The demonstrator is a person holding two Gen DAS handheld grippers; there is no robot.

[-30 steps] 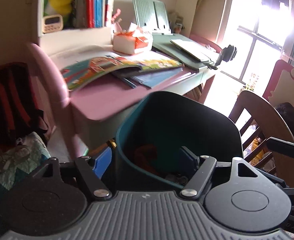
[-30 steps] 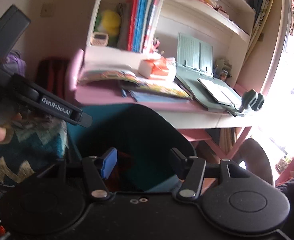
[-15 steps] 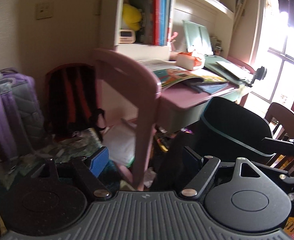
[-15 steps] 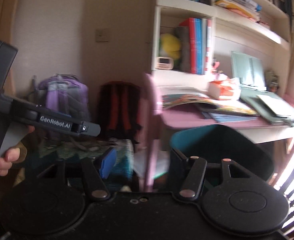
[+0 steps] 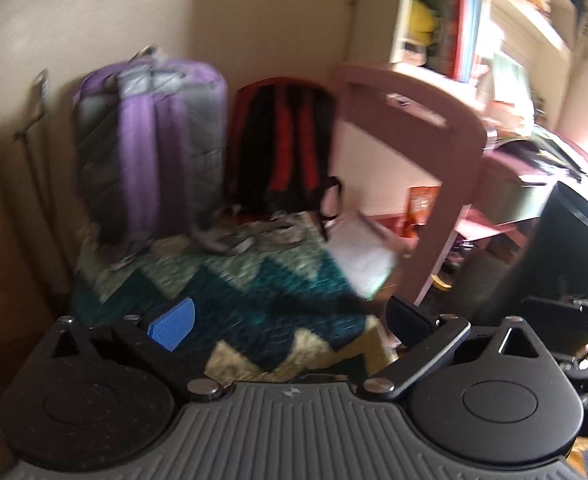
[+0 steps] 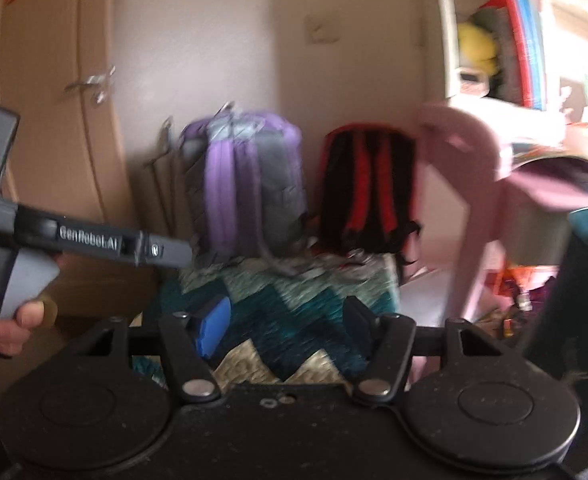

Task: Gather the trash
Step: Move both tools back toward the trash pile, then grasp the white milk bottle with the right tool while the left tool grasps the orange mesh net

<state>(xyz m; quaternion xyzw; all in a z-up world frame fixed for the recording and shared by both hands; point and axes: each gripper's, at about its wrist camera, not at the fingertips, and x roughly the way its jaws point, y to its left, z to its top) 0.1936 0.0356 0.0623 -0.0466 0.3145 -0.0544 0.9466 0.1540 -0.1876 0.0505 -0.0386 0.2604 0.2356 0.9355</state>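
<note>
My left gripper [image 5: 290,320] is open and empty, pointing at a teal zigzag blanket [image 5: 230,280]. My right gripper [image 6: 284,324] is open and empty above the same blanket [image 6: 286,304]. The dark teal trash bin [image 5: 566,248] stands at the far right in the left wrist view and at the right edge in the right wrist view [image 6: 578,280]. Small litter, including an orange packet [image 5: 422,204], lies on the floor under the desk. The left gripper's body [image 6: 86,240] shows at the left in the right wrist view.
A purple backpack [image 5: 150,152] and a red-and-black backpack [image 5: 290,144] lean against the wall. A pink chair [image 5: 426,148] stands before the pink desk [image 5: 534,168]. A white sheet [image 5: 362,252] lies by the chair. A bookshelf [image 6: 506,48] and a wooden door [image 6: 54,100] are behind.
Both grippers have swung left, away from the trash bin and desk, toward the backpacks and blanket. The bin has slid to the right edge of both views. Both stay open.
</note>
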